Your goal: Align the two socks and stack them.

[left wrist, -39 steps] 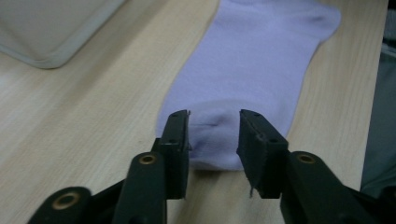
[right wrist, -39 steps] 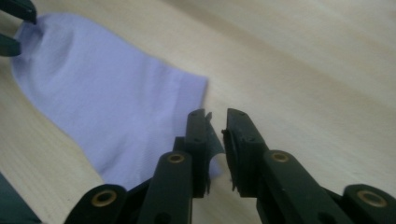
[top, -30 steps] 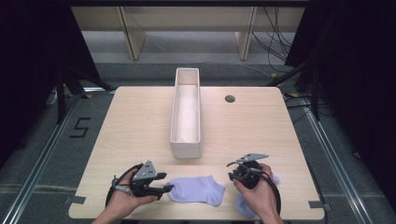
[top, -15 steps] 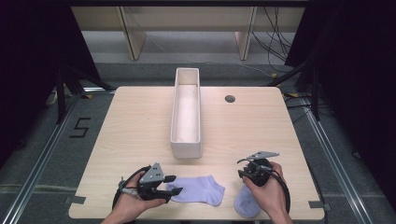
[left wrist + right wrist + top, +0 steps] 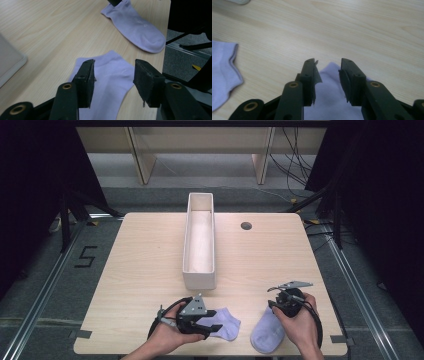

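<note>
Socks are the whole business at this desk (image 5: pixel 150 255): two pale lilac ones lie flat along the near edge, well apart from each other, with a long white bin (image 5: pixel 200 242) standing upright past them toward the far side. The left sock (image 5: pixel 226 324) lies crosswise, its long axis running along the desk's front edge, and the left gripper (image 5: pixel 210 322) sits right over its cuff end with the fingers (image 5: pixel 86 80) spread either side of the cloth, having just eased a little closer, yet not pinching anything. The right sock (image 5: pixel 265 336) lies turned the other way, its length pointing roughly from the front edge toward the bin, and the right gripper (image 5: pixel 280 309) hovers at its far end; those fingers (image 5: pixel 310 80) have just been opening and stand released, the fabric showing between them but untouched by the pads. Each hand is plainly nearer its own sock. To my eye the coming move hangs on that mismatch of axes: the two socks lie about square to one another, so one would need swinging round before they could be laid together or carried lengthwise to the bin.
</note>
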